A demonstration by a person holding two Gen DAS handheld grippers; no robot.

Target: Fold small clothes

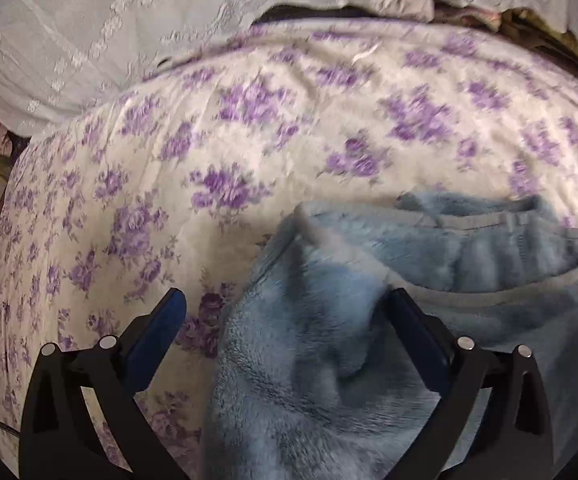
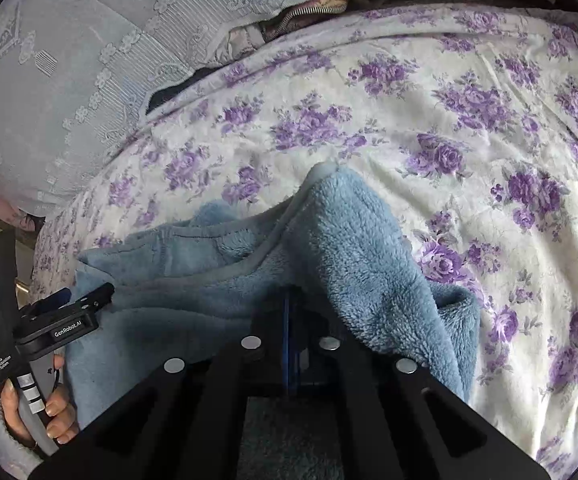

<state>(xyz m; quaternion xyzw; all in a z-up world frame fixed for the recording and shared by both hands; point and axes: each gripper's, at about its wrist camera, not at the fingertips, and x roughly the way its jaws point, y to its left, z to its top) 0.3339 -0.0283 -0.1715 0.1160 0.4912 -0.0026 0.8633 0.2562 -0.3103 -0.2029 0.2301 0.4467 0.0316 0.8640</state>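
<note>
Blue fleece garment (image 2: 353, 240) in right hand-held gripper (image 2: 291, 304)

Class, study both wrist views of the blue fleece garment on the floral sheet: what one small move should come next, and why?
Probably close the left tool on the blue fleece garment. Its fingers stand wide apart with the fleece edge lying between them, ungripped, while the right tool looks already shut on a raised fold of the fleece. With both sides held, the fold could be carried over the floral sheet.
</note>
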